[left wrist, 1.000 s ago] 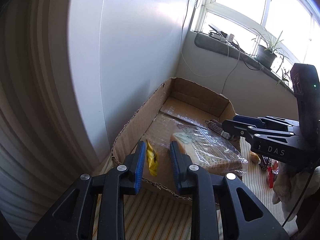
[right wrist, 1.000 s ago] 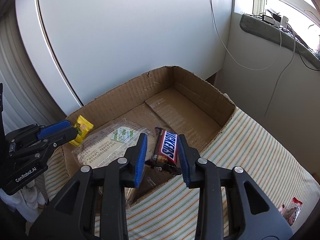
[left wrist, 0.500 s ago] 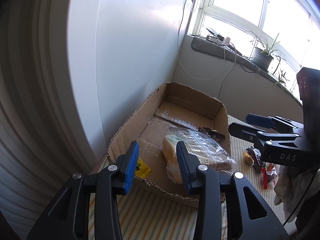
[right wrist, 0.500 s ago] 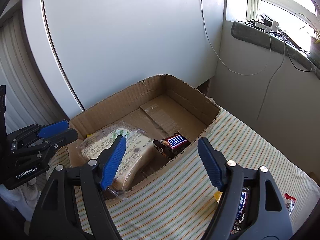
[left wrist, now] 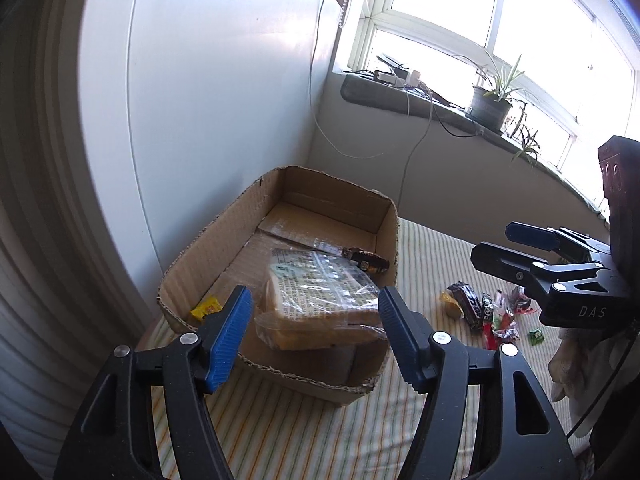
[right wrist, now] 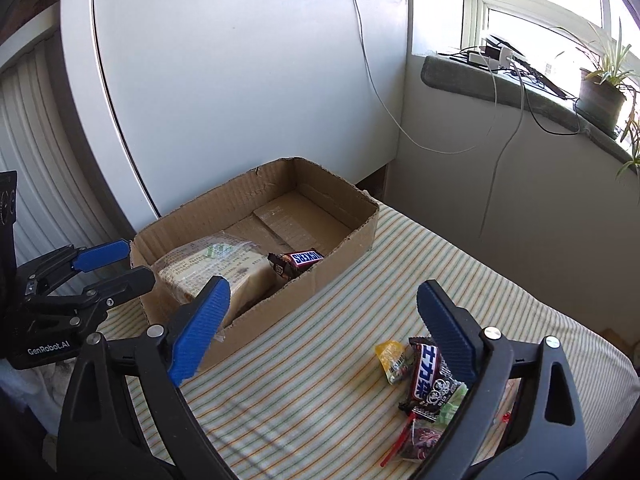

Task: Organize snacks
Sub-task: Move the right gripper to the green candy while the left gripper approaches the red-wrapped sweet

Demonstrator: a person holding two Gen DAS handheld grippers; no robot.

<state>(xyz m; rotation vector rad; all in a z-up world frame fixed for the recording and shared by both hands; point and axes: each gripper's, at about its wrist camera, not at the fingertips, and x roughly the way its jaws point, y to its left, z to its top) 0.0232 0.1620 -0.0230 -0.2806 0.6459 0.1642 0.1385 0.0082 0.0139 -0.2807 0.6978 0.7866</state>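
An open cardboard box (left wrist: 184, 264) (right wrist: 352, 240) sits on the striped cloth. Inside lie a bagged bread loaf (left wrist: 320, 296) (right wrist: 212, 268), a Snickers bar (right wrist: 298, 262) (left wrist: 366, 262) and a small yellow packet (left wrist: 206, 307). My left gripper (left wrist: 316, 336) is open and empty, above the box's near edge. My right gripper (right wrist: 324, 328) is open and empty over the cloth right of the box; it also shows in the left wrist view (left wrist: 532, 248). A pile of loose snacks (right wrist: 424, 384) (left wrist: 484, 312) lies on the cloth.
A white panel (right wrist: 240, 80) stands behind the box. A windowsill with a potted plant (right wrist: 600, 96) and cables runs along the right wall. The striped cloth (right wrist: 320, 400) extends in front of the box.
Both grippers let go of their snacks, opened wide and drew back. The yellow packet and the Snickers bar now lie in the box.
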